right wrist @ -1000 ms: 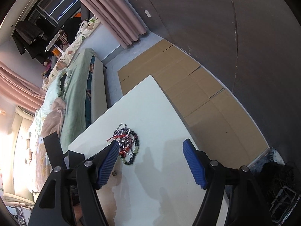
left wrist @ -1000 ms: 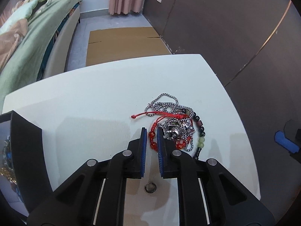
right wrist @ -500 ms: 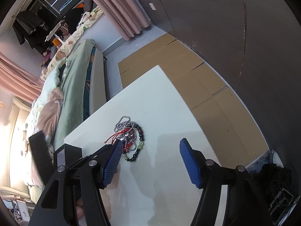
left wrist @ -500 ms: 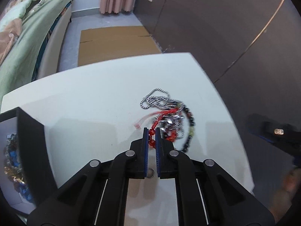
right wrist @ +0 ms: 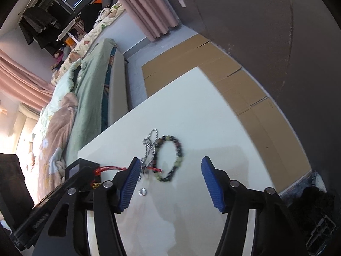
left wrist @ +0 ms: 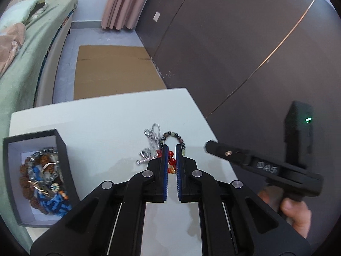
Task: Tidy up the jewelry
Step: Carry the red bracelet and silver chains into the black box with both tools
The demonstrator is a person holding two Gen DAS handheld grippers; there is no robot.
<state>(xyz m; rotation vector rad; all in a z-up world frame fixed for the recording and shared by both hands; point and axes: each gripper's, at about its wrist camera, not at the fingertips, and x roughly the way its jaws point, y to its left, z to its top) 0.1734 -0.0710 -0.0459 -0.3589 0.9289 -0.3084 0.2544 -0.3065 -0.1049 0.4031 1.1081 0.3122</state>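
The left gripper (left wrist: pixel 171 156) is clamped on a red-beaded bracelet with a red cord (left wrist: pixel 171 161), lifted above the white table (left wrist: pixel 102 125) just right of the black open-topped jewelry box with a white lining (left wrist: pixel 64 149), which already holds a heap of brown and blue beads. The main risk is tangling: in the right wrist view the red cord (right wrist: pixel 111 167) runs taut towards the silver ball chain (right wrist: pixel 149 143), so carrying it to the box could drag the chain and its silver pendant (left wrist: pixel 145 155) along, or sweep them off the table. The grip covers only a few beads, so a snag might also pull the bracelet free. The right gripper (right wrist: pixel 170 183) hangs wide open, holding nothing, over the table near the dark and green bead bracelet (right wrist: pixel 170 157). Whether cord and chain are truly knotted is hidden behind the blue pads (right wrist: pixel 129 183), and a small silver ring (right wrist: pixel 142 191) is too small to identify.
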